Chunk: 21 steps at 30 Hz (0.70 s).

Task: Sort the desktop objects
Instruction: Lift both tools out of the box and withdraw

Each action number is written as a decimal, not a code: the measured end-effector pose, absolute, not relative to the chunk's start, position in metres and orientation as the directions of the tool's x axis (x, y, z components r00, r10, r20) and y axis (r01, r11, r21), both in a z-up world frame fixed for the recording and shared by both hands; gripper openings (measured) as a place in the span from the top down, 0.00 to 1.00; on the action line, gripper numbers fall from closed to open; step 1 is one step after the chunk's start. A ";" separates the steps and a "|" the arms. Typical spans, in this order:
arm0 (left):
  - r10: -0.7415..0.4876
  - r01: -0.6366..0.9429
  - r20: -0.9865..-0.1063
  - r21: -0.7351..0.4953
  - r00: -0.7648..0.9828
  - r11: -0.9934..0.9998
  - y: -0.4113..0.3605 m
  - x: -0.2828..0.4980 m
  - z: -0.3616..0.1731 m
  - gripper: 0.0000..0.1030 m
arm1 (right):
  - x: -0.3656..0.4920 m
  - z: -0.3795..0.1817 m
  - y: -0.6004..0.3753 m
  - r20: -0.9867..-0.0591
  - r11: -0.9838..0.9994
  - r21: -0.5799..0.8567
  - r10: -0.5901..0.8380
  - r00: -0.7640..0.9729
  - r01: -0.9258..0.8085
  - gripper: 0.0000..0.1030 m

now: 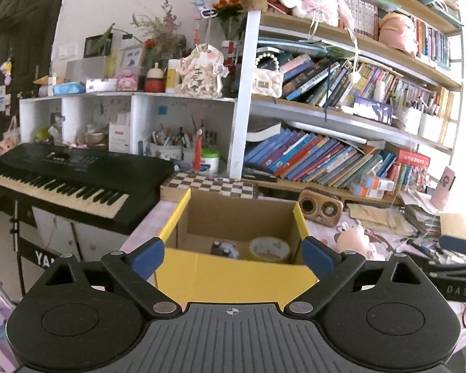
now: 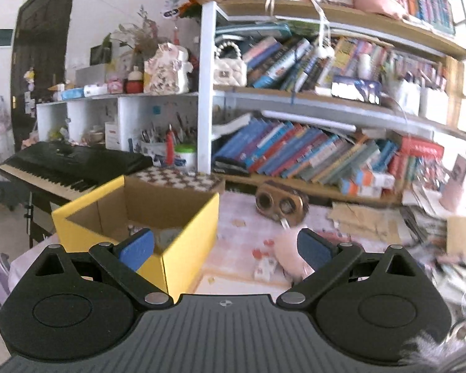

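Left tongs [image 1: 233,253] spread wide, empty, jaws straddling the near wall of the yellow box [image 1: 233,275]. Right tongs [image 2: 226,247] also wide, nothing gripped. Inside box: tape roll [image 1: 269,248] beside a small grey toy [image 1: 224,247]. Pink plush [image 2: 287,244] on table [image 2: 242,227] right of box. Speaker [image 2: 281,203] behind, bookshelf [image 2: 295,105] beyond.

The yellow box [image 2: 183,245] blocks the worktop [image 2: 242,227] at nine o'clock; bare worktop lies open at twelve, until the wooden speaker [image 2: 279,203]. A pink plush [image 2: 290,248] crowds three o'clock.
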<state>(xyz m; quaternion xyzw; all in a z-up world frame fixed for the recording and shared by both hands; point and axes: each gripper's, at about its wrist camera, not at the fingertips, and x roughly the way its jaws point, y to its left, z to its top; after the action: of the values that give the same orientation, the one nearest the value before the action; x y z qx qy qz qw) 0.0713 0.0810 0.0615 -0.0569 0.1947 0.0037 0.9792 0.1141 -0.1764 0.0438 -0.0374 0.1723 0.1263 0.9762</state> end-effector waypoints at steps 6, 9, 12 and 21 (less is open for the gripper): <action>-0.013 -0.037 -0.389 -0.120 0.921 0.992 0.080 0.050 0.054 0.06 | 0.081 0.025 -0.179 -0.387 0.974 -0.012 0.202 0.900 -0.224 0.04; -0.015 -0.037 -0.393 -0.124 0.919 0.992 0.078 0.041 0.050 0.06 | 0.067 0.018 -0.179 -0.401 0.976 -0.010 0.194 0.895 -0.216 0.04; -0.020 -0.035 -0.410 -0.127 0.912 0.991 0.075 0.036 0.044 0.06 | 0.055 0.011 -0.179 -0.416 0.977 -0.011 0.188 0.890 -0.212 0.04; -0.057 -0.009 -0.449 -0.142 0.892 0.990 0.059 0.022 0.028 0.06 | 0.026 -0.008 -0.181 -0.470 0.980 -0.007 0.172 0.866 -0.198 0.04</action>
<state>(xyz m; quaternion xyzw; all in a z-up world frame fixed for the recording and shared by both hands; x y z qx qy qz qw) 0.0222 0.0591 0.0284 -0.0704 0.2323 -0.0123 0.9700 0.0256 -0.1807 -0.0084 -0.0273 0.2410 0.0957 0.9654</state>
